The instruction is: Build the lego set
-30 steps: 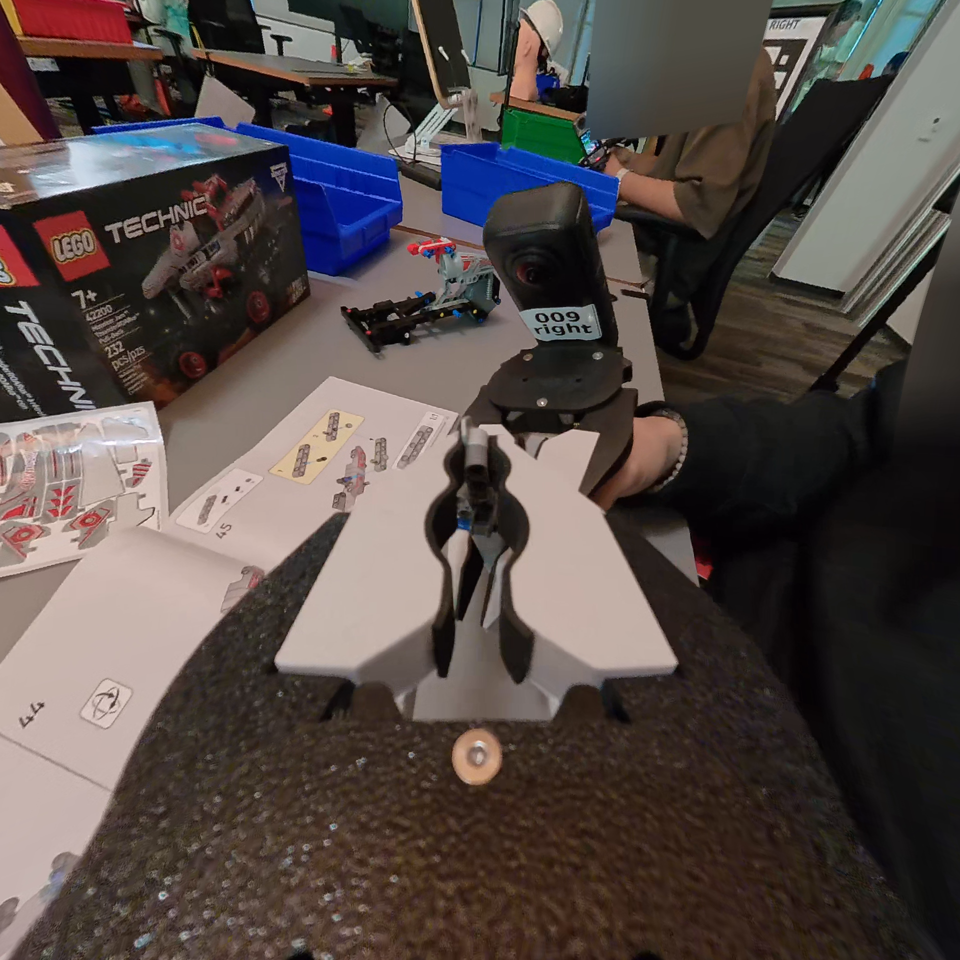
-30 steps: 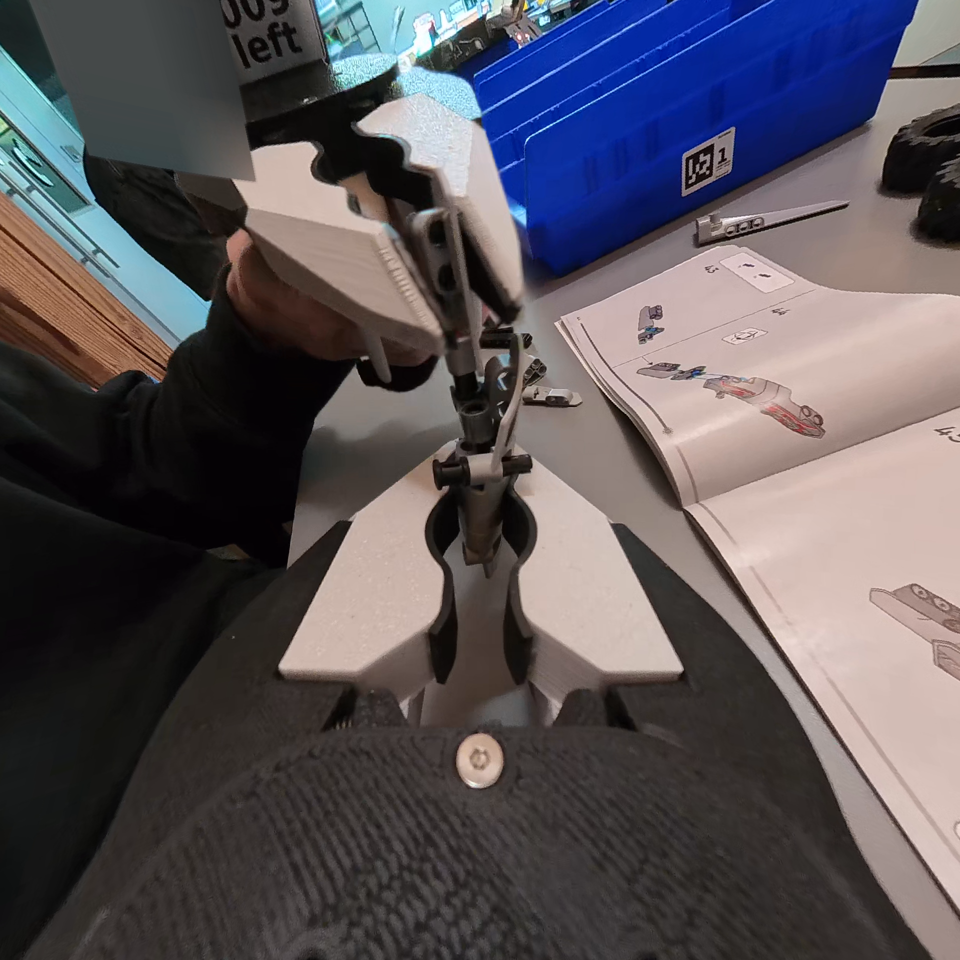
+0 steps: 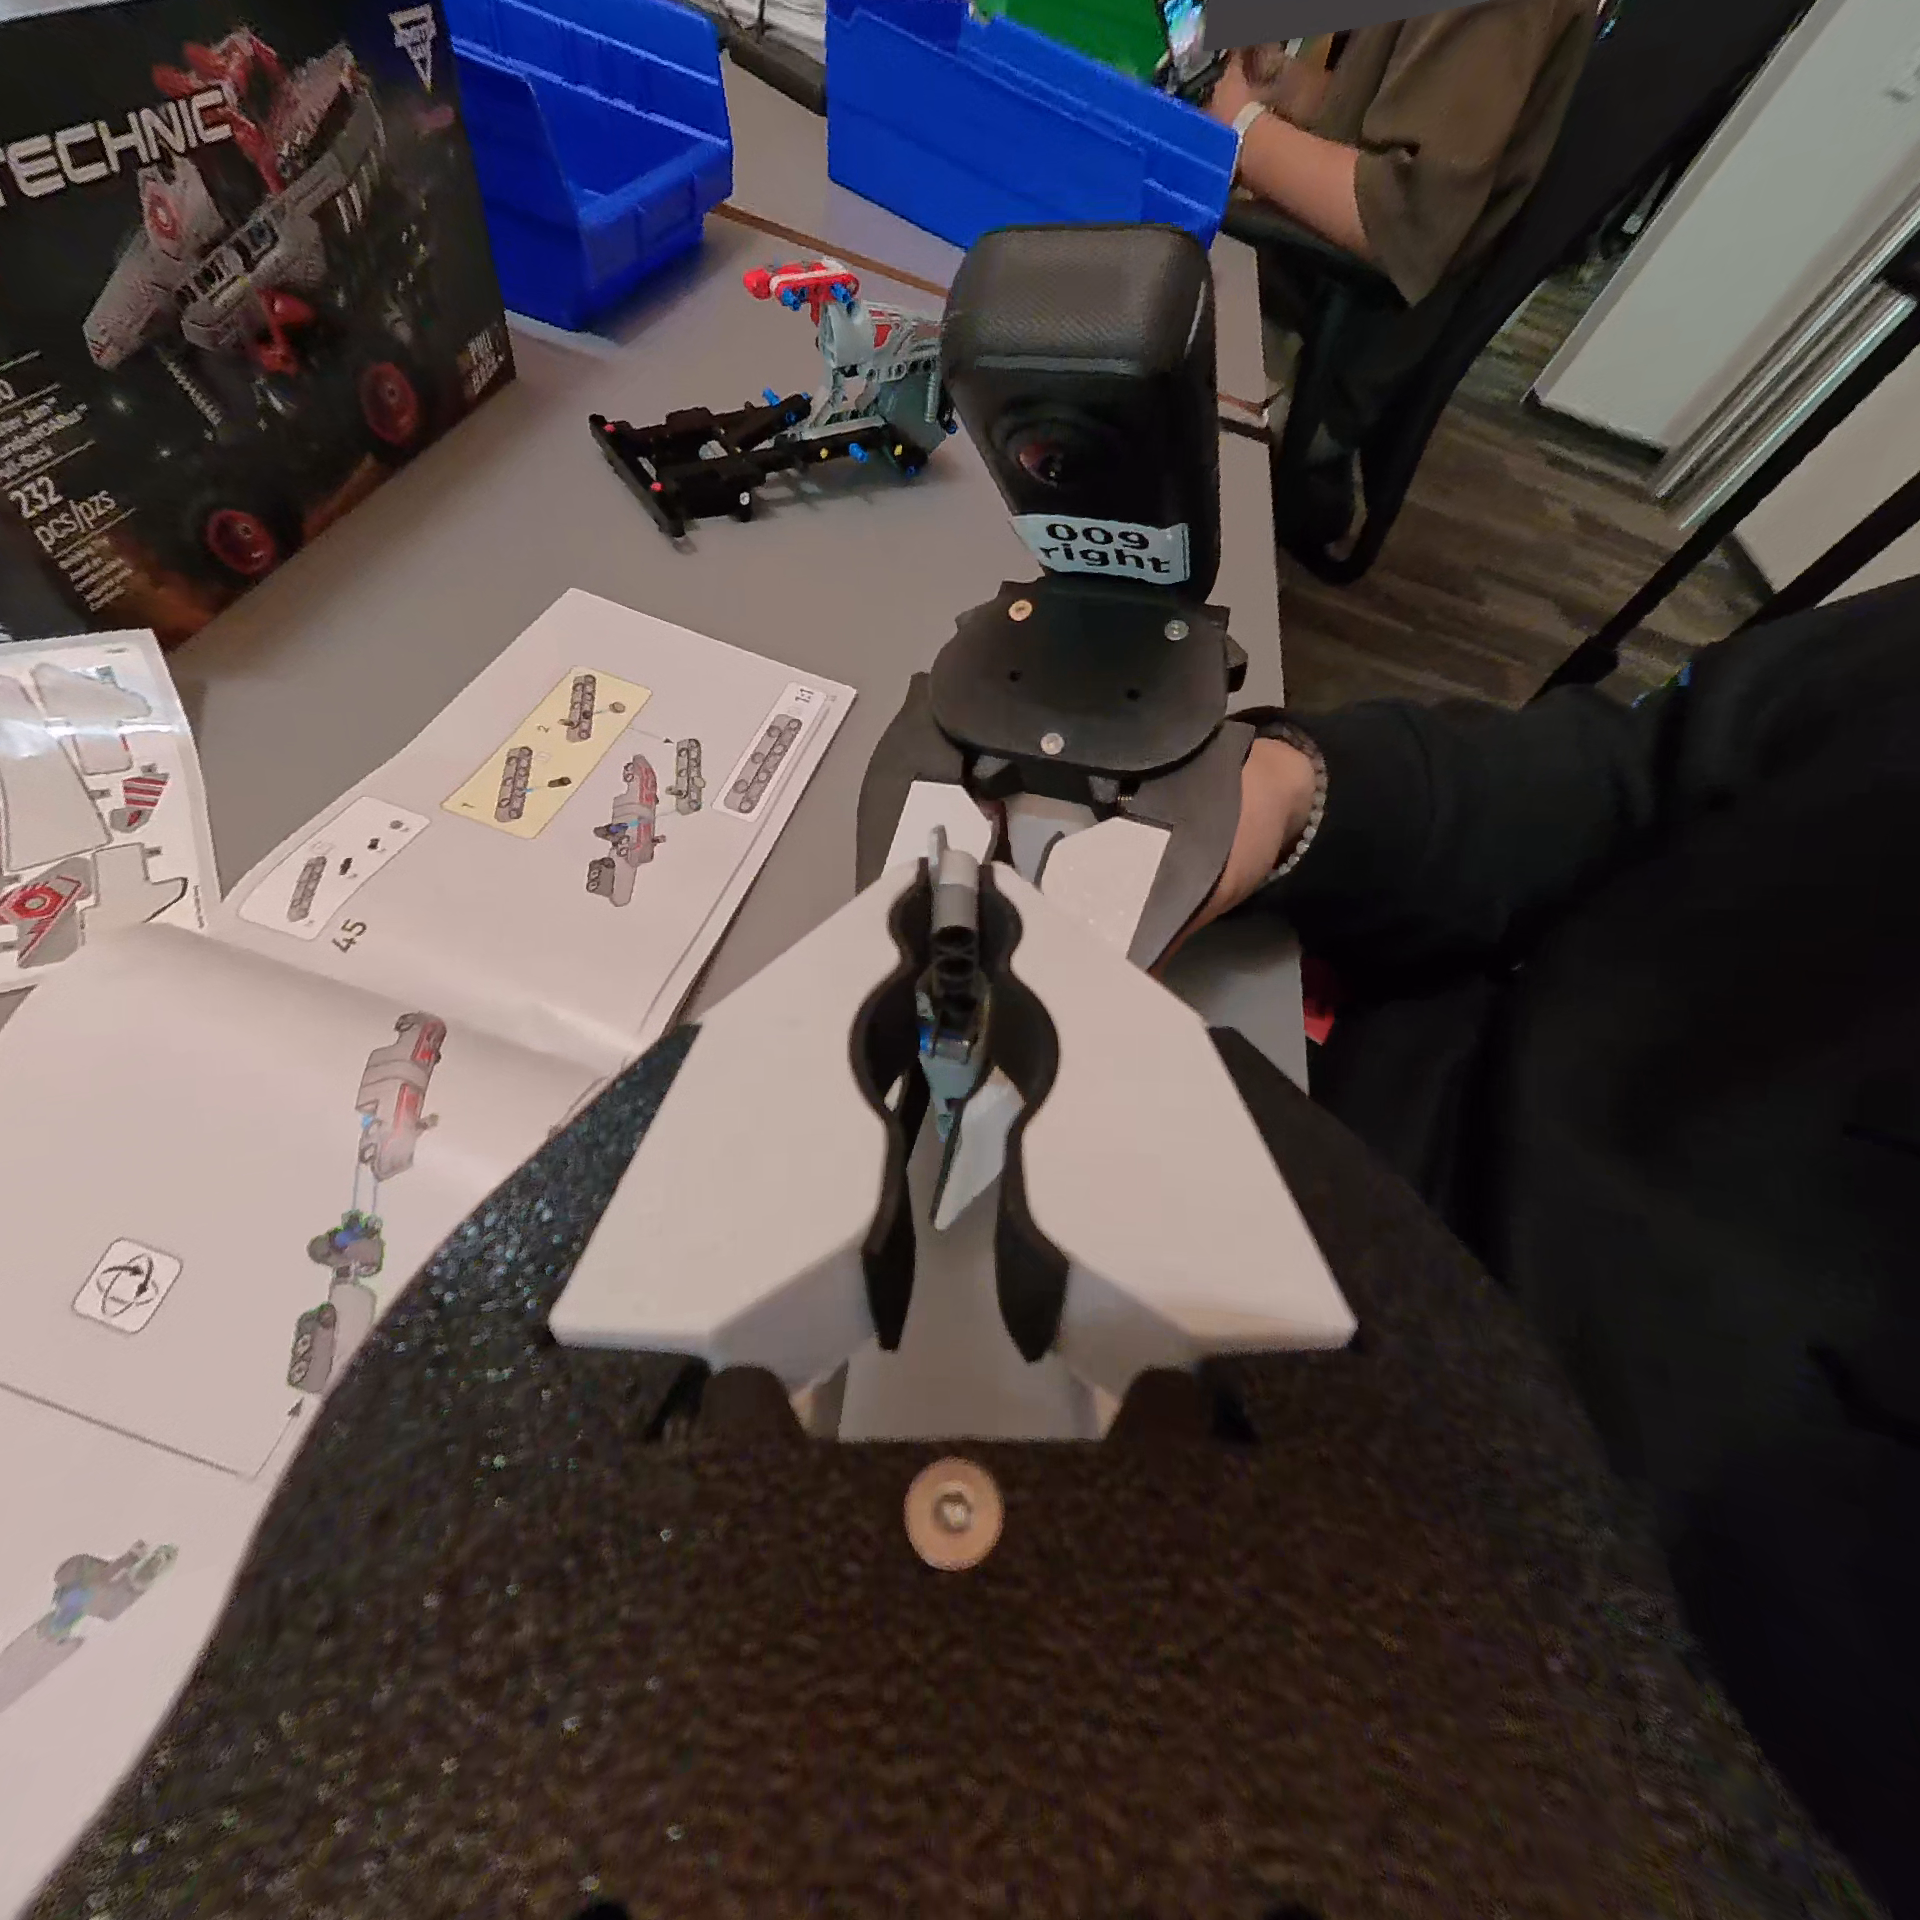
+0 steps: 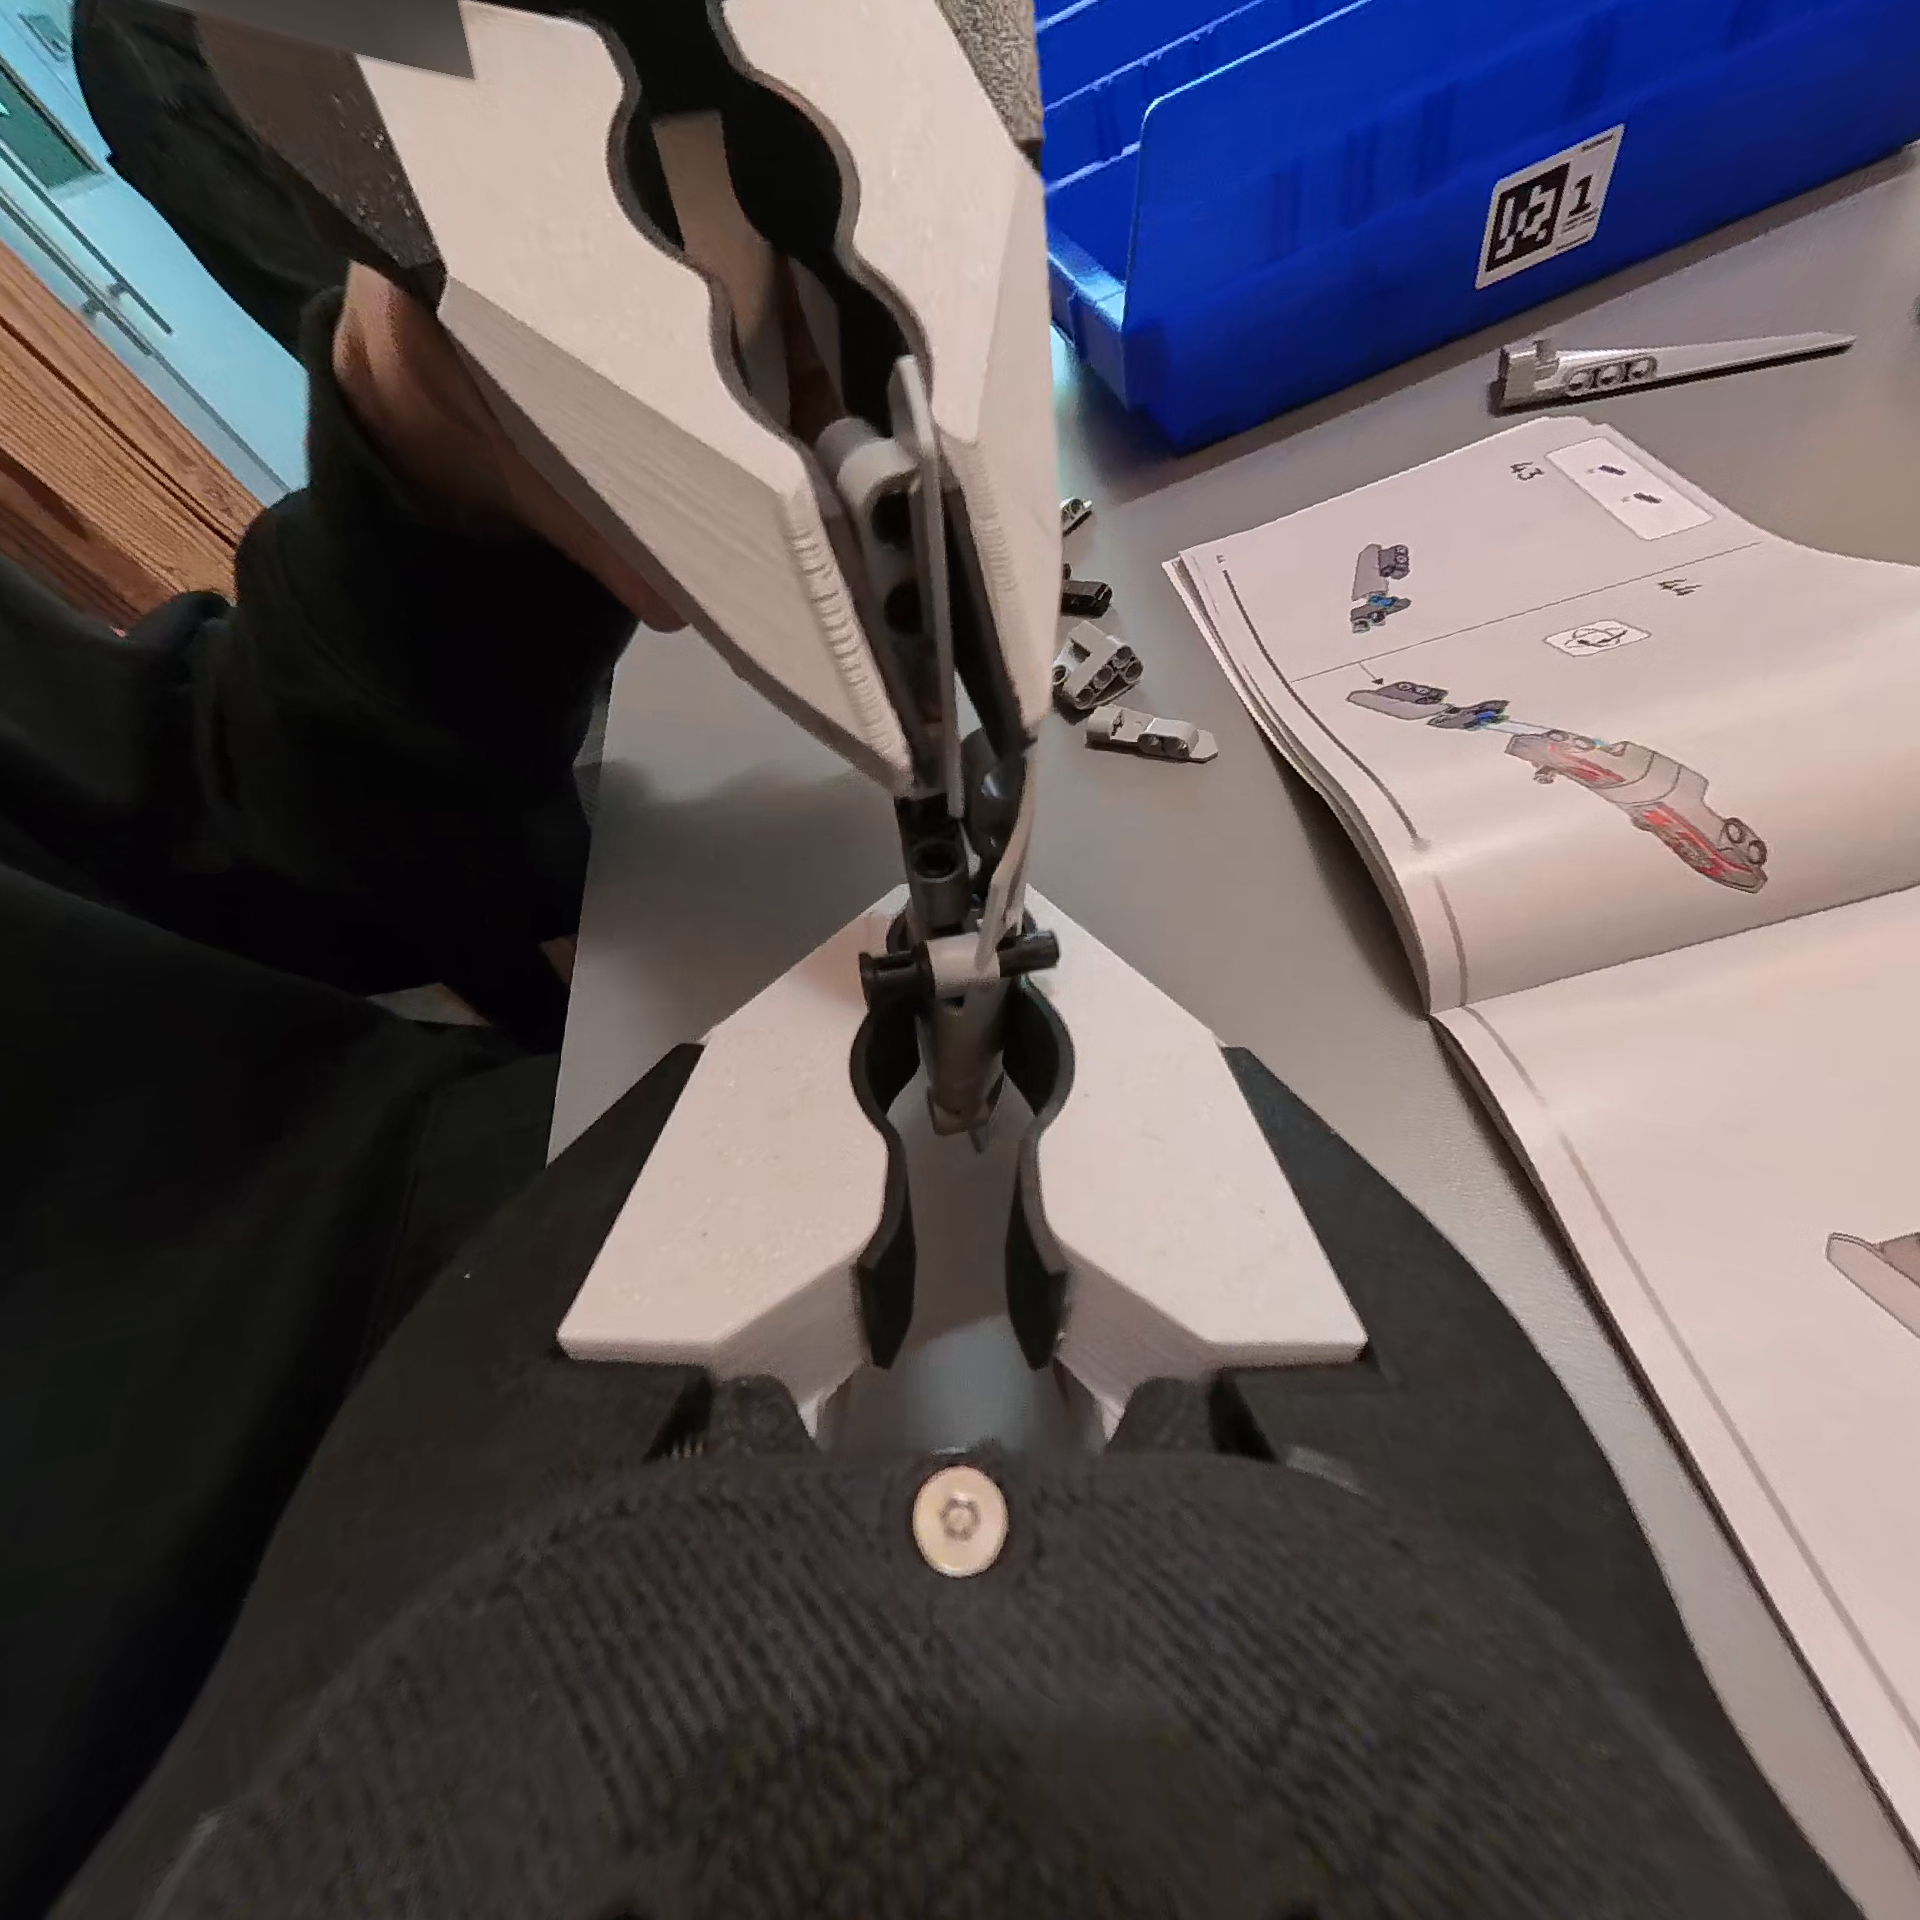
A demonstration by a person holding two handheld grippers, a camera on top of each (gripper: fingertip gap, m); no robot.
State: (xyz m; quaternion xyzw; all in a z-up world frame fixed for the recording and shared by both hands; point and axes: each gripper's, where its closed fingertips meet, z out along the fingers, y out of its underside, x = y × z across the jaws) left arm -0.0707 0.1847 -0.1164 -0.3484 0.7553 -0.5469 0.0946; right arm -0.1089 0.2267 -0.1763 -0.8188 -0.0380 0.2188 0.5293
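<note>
A small grey and black lego sub-assembly (image 4: 940,873) is held between both grippers above the table edge. My left gripper (image 3: 951,909) is shut on its grey beam end (image 3: 951,997). In the right wrist view the left gripper (image 4: 956,764) comes down from the top, clamping the grey holed beam (image 4: 883,540). My right gripper (image 4: 951,940) is shut on the other end, where black pins (image 4: 888,971) stick out sideways. In the left wrist view the right gripper (image 3: 1003,862) faces me, its black camera (image 3: 1081,395) above it.
A part-built black and grey chassis (image 3: 769,436) lies behind the open instruction booklet (image 3: 520,831). The lego box (image 3: 229,291), a sticker sheet (image 3: 83,800) and blue bins (image 3: 592,156) stand left and back. Loose grey pieces (image 4: 1101,665) and a long grey piece (image 4: 1662,364) lie near a blue bin (image 4: 1403,208). About 8 cm separates my left fingertips from my right. From either gripper's tips it is about 30 cm to the long grey piece (image 4: 1662,364).
The two grippers have moved closer together, and the left gripper now stands larger and more central over the right one. Both still hold the sub-assembly.
</note>
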